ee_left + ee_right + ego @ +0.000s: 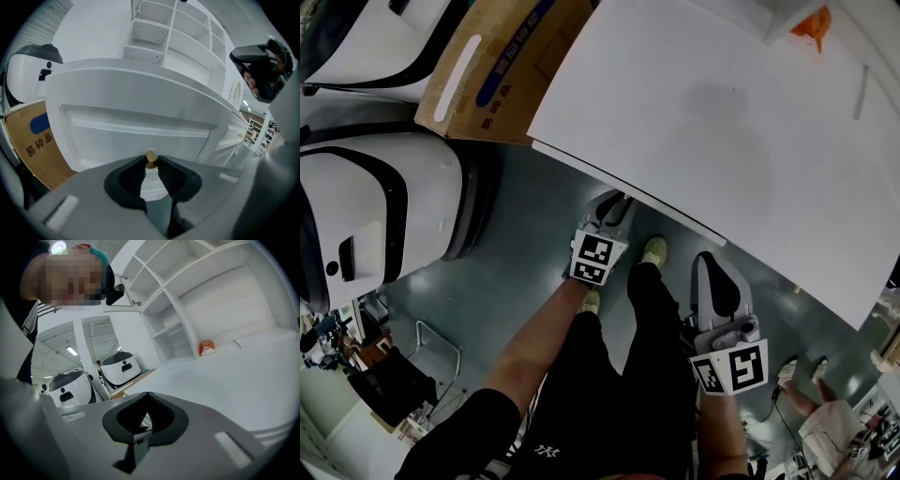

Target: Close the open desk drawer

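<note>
Where the left gripper's [150, 162] fingers [169, 178] converge, the drawer knob [150, 158] sits pinched.

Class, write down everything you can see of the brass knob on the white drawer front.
The brass knob is small, cylindrical, golden and shiny like metal. It sticks out from the recessed panel of the white drawer front. The fingers of the left gripper press it from both sides.
</note>
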A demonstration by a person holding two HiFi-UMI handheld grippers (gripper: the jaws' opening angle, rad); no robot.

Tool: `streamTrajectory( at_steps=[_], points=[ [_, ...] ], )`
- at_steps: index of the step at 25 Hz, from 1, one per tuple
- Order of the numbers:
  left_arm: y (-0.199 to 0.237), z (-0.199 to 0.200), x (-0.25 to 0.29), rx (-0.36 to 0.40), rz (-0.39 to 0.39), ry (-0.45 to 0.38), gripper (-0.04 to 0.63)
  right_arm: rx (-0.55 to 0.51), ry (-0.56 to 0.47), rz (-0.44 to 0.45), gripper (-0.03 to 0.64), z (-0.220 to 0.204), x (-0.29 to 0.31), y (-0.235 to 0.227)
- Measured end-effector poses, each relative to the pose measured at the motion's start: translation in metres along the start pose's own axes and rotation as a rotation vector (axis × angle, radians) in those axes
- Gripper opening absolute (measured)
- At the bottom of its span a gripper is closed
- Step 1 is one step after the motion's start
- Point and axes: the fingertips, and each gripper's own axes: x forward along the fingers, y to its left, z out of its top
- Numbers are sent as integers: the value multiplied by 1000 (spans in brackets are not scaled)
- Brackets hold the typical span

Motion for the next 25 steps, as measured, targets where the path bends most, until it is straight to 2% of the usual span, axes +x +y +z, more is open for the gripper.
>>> streamTrajectory(
  at_steps=[21, 25],
  points=[
    [5, 15, 22, -29, 19, 13, 83, 24, 0, -4, 21, 8, -4, -8],
    [6, 17, 22, -15, 16, 9, 84, 20, 0, -6, 21, 9, -6, -7]
  ],
)
